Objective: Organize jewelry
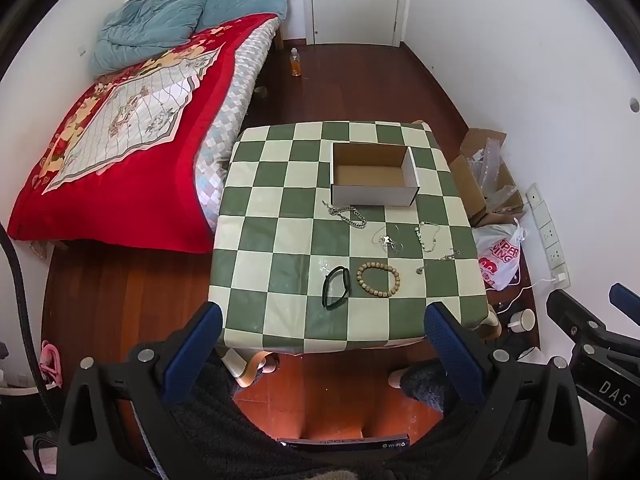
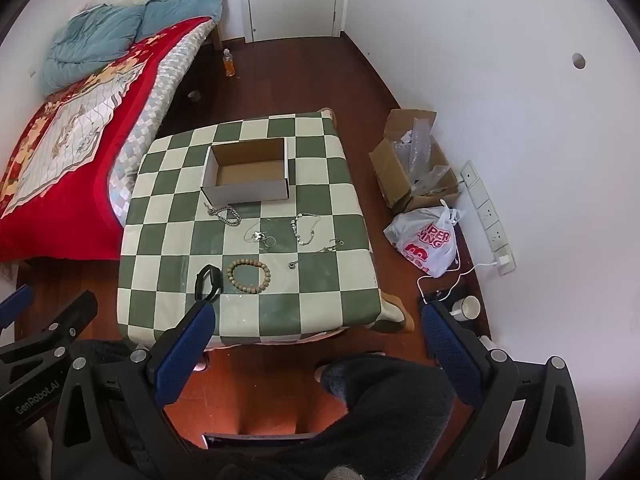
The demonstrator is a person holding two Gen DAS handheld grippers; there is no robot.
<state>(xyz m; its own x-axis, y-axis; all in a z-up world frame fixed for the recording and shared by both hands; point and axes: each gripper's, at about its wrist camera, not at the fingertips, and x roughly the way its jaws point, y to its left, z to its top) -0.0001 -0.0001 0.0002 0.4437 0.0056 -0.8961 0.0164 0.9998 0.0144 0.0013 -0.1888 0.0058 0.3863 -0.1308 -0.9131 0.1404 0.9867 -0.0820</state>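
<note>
Matt cardboard box point(image 1: 374, 176), wooden beads point(image 1: 378, 279) (glossy floor point(image 1: 120, 292))

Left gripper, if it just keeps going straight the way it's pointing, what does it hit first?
Probably the checkered table. The left gripper is open, held back off its near edge, aimed down at it. First in line are likely the black band and beaded bracelet, though depth is unclear.

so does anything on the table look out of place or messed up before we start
Nothing looks damaged or spilled. The jewelry just lies loose on the checkered table in front of the empty cardboard box: thin chains in small tangles, a bead bracelet and a black band nearer the edge. Both grippers, left gripper and right gripper, are open and hold nothing.
</note>
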